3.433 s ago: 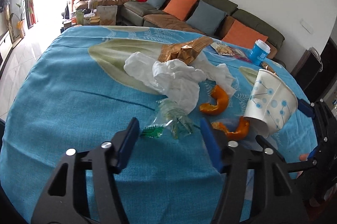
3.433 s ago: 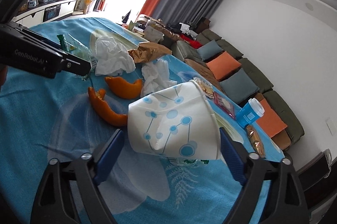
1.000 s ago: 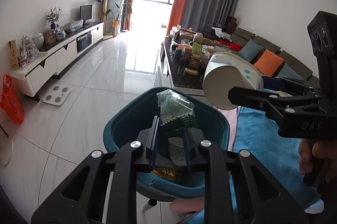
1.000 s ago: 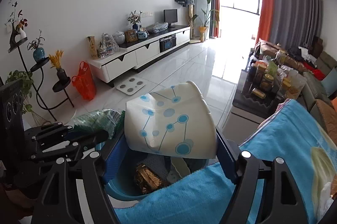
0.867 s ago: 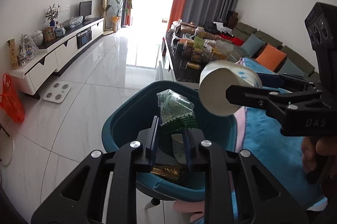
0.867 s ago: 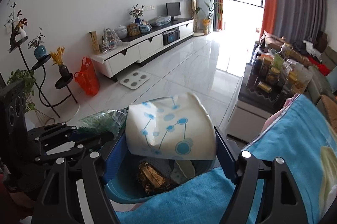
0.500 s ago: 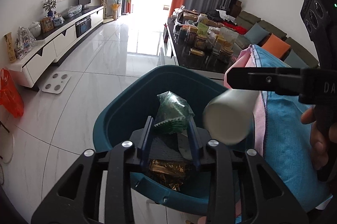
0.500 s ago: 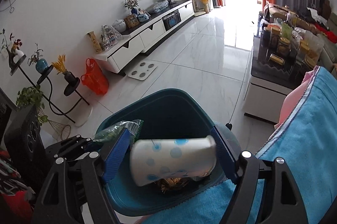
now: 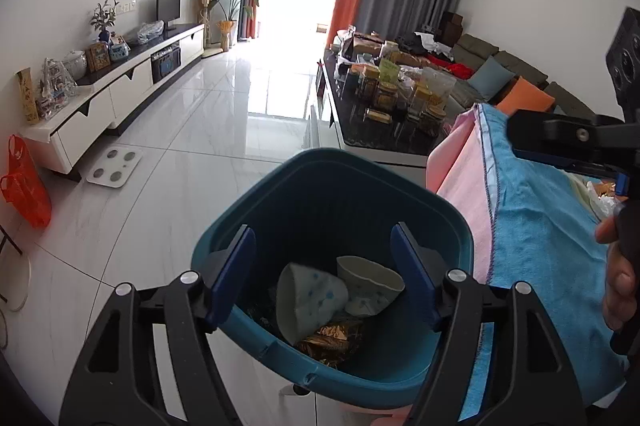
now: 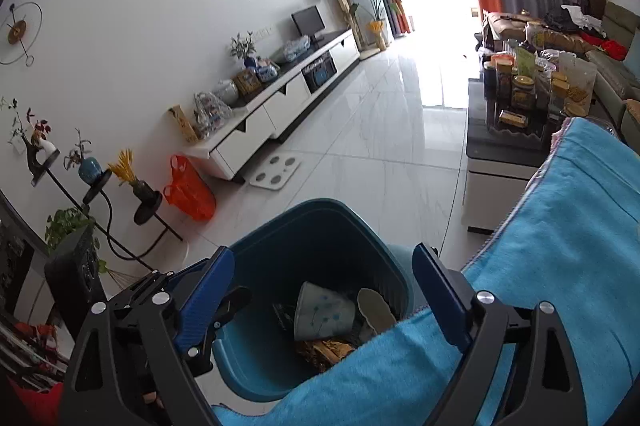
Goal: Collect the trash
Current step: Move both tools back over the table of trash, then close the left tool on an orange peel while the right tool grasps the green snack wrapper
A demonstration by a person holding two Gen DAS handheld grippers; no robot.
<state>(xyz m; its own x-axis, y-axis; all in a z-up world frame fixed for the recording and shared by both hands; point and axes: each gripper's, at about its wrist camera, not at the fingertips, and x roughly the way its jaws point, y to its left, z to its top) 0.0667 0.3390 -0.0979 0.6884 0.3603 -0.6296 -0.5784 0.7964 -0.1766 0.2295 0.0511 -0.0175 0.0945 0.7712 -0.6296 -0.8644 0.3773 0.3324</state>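
Note:
A teal trash bin (image 9: 360, 161) stands on the floor beside the table. Inside lie a dotted paper cup (image 9: 308, 298), a second paper cup (image 9: 368, 286) and a gold wrapper (image 9: 328, 340). My left gripper (image 9: 320, 230) hangs over the bin, its jaws opening with nothing between them. My right gripper (image 10: 324, 252) hovers over the bin (image 10: 320, 203) and the table's edge; its jaws are opening too, nothing in them. The dotted cup (image 10: 324, 310) lies below it. A hand (image 9: 620, 266) holds the right gripper.
The blue-clothed table (image 9: 540, 226) borders the bin on the right (image 10: 560, 226). A black coffee table with jars (image 9: 384, 129) stands behind. A white TV cabinet (image 9: 100, 105), an orange bag (image 9: 24, 193) and a floor scale (image 9: 114, 171) lie to the left.
My left gripper opened and the green plastic wrapper left its jaws. My right gripper let go of the dotted cup, which now lies in the bin, and it rolled.

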